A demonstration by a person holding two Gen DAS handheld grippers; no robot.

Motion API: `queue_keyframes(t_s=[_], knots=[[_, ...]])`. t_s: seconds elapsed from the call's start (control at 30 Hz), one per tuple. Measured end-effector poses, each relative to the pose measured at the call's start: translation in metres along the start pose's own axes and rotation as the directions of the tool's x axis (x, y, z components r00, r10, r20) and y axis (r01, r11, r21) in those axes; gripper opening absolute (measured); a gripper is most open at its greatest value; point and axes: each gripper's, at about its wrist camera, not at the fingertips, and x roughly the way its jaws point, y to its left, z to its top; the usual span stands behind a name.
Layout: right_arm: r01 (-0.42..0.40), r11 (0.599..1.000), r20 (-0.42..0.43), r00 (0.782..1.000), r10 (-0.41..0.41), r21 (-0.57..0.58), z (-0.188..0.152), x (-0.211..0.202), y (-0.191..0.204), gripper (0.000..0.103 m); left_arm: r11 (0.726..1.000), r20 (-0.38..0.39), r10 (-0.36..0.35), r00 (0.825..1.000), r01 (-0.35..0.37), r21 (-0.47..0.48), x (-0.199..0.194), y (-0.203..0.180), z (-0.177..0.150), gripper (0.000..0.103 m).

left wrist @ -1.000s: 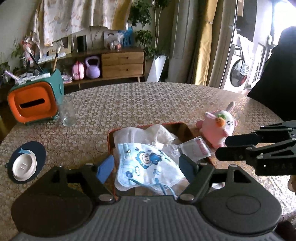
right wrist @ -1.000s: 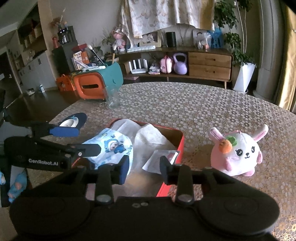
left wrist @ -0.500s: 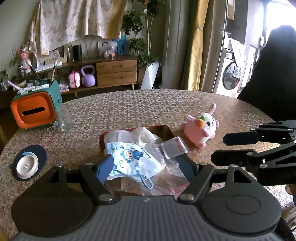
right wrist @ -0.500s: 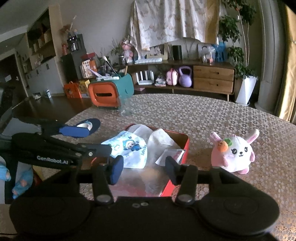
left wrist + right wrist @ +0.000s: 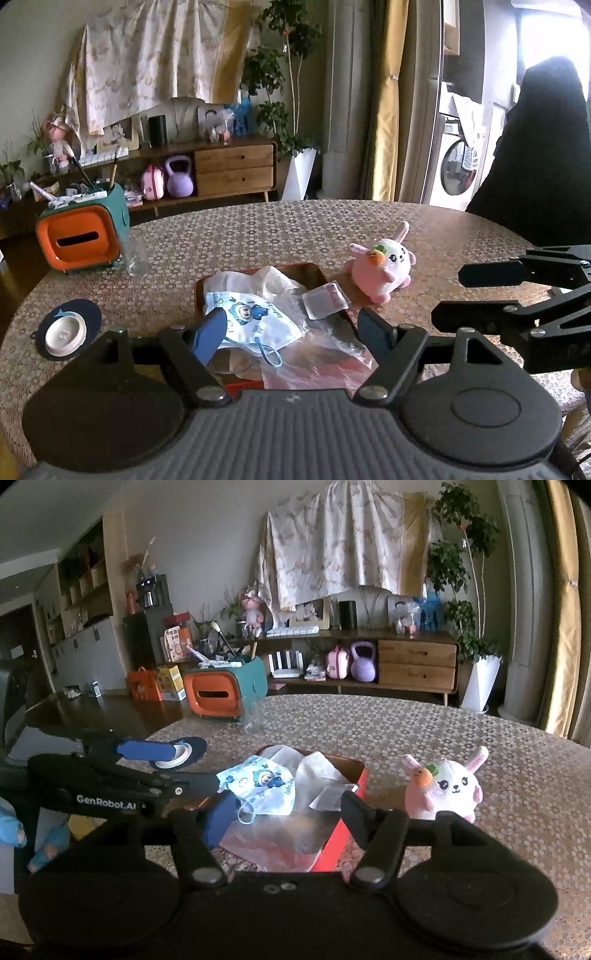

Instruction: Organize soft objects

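Pink plush rabbit (image 5: 445, 788) sits outside the red tray (image 5: 334, 843), at its three o'clock — the one soft piece left, with mask (image 5: 258, 784) and cloth (image 5: 314, 771) inside — while left gripper (image 5: 291, 330) and right gripper (image 5: 286, 812) gape wide, empty.

Home living room: sideboard (image 5: 207, 173), potted plant (image 5: 291, 122), washing machine (image 5: 456, 171)

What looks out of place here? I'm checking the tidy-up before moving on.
The pink bunny plush sits on the table beside the red tray, not in it. A clear plastic bag spills over the tray's near edge.
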Motion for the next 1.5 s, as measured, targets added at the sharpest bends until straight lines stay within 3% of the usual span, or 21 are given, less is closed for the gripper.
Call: queue_keyframes(t_s=[0.17, 0.27, 0.63, 0.77, 1.13, 1.5], knots=[[0.018, 1.0, 0.029, 0.999, -0.018, 0.0, -0.005, -0.009, 0.001, 0.067, 1.0, 0.019, -0.007, 1.0, 0.007, -0.002, -0.01, -0.007, -0.002, 0.078], [0.021, 1.0, 0.045, 0.999, -0.022, 0.011, -0.009, -0.014, -0.001, 0.072, 1.0, 0.029, -0.01, 1.0, 0.01, -0.01, -0.014, -0.01, -0.004, 0.086], [0.044, 0.998, 0.071, 0.996, -0.047, 0.047, -0.019, -0.021, -0.007, 0.084, 0.999, 0.031, 0.005, 0.999, -0.003, -0.052, -0.02, -0.013, -0.01, 0.086], [0.046, 0.998, 0.081, 0.995, -0.05, 0.05, -0.02, -0.022, -0.007, 0.09, 0.998, 0.036, 0.019, 0.999, -0.017, -0.067, -0.022, -0.012, -0.012, 0.095], [0.052, 0.996, 0.088, 0.994, -0.058, 0.07, -0.024, -0.025, -0.008, 0.103, 0.997, 0.043, 0.049, 0.998, -0.047, -0.06, -0.022, -0.017, -0.012, 0.101], [0.062, 0.995, 0.09, 0.994, -0.07, 0.083, -0.022, -0.025, -0.008, 0.103, 0.997, 0.05, 0.026, 0.998, -0.022, -0.072, -0.021, -0.016, -0.014, 0.103]])
